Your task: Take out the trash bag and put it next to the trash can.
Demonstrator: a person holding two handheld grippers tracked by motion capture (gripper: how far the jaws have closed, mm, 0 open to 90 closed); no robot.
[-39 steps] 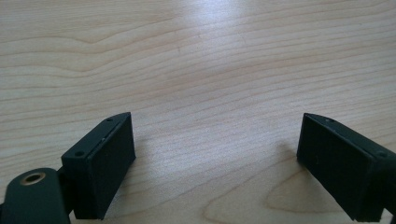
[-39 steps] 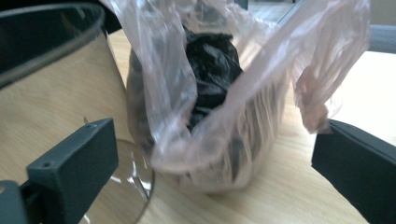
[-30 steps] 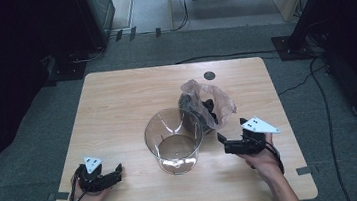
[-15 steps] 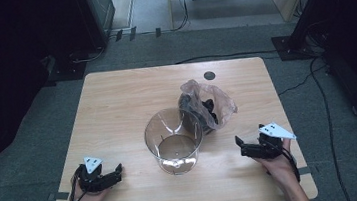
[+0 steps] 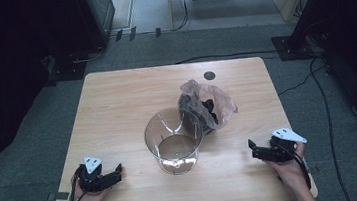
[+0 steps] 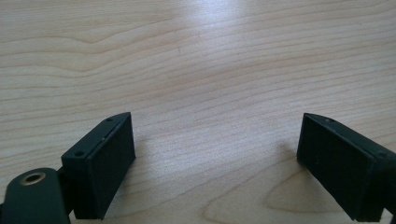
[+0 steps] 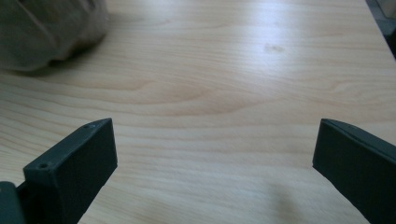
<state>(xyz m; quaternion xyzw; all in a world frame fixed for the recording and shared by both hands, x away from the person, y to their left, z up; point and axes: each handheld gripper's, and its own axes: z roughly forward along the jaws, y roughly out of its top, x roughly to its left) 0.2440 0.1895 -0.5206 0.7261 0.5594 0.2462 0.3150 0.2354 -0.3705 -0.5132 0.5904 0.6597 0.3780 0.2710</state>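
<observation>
Table [image 5: 117, 112] is mostly bare wood; clear tub [image 5: 174, 140] stands upright at centre front, and the bag [image 5: 207, 105] of dark pieces sits just behind and to its right, touching or nearly touching the rim, mouth crumpled open. Can't tell whether anything is in the tub yet; the base looks bare. Likely step: get the bag's contents into the tub. To do it well: pinch the bag by its loose plastic, not through the contents, steady the tub with the other gripper, since it looks light enough to tip. Right gripper [image 5: 253, 149] rests low at the front right edge, pointing left toward the tub, jaws spread wide, nothing held; bag is at upper left in its view [image 7: 46, 32]. Left gripper [image 5: 117, 169] rests at front left, pointing right, jaws also wide and empty, well apart from the tub.
</observation>
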